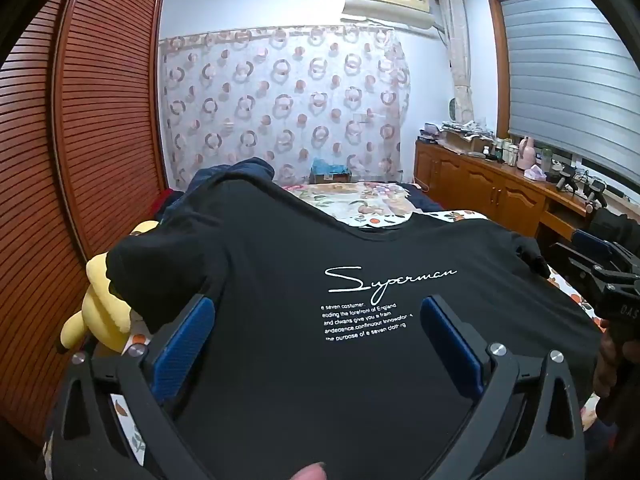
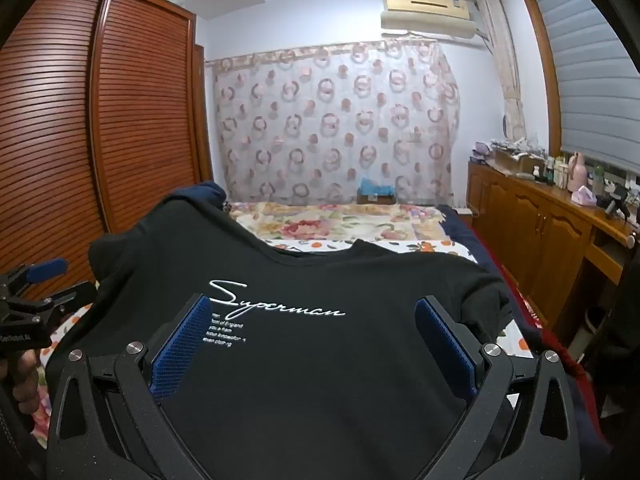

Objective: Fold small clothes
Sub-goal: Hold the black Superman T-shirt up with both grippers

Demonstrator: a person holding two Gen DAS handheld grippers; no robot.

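Observation:
A black T-shirt [image 1: 280,264] with white "Superman" print lies face up, spread on the bed; it also shows in the right wrist view [image 2: 304,360]. My left gripper [image 1: 318,312] is open, its blue-padded fingers [image 1: 184,344] hovering over the shirt's lower left part. My right gripper [image 2: 312,312] is open over the shirt's lower right part, with blue pads [image 2: 444,340] wide apart. Each gripper shows at the edge of the other's view, the right one [image 1: 600,276] and the left one [image 2: 36,288]. Neither holds cloth.
The bed [image 2: 340,224] has a floral cover. A yellow plush toy [image 1: 104,300] lies left of the shirt. Dark blue clothes [image 1: 240,168] are piled beyond the left sleeve. A louvred wooden wardrobe [image 1: 80,120] stands left, a cluttered wooden cabinet [image 2: 552,220] right.

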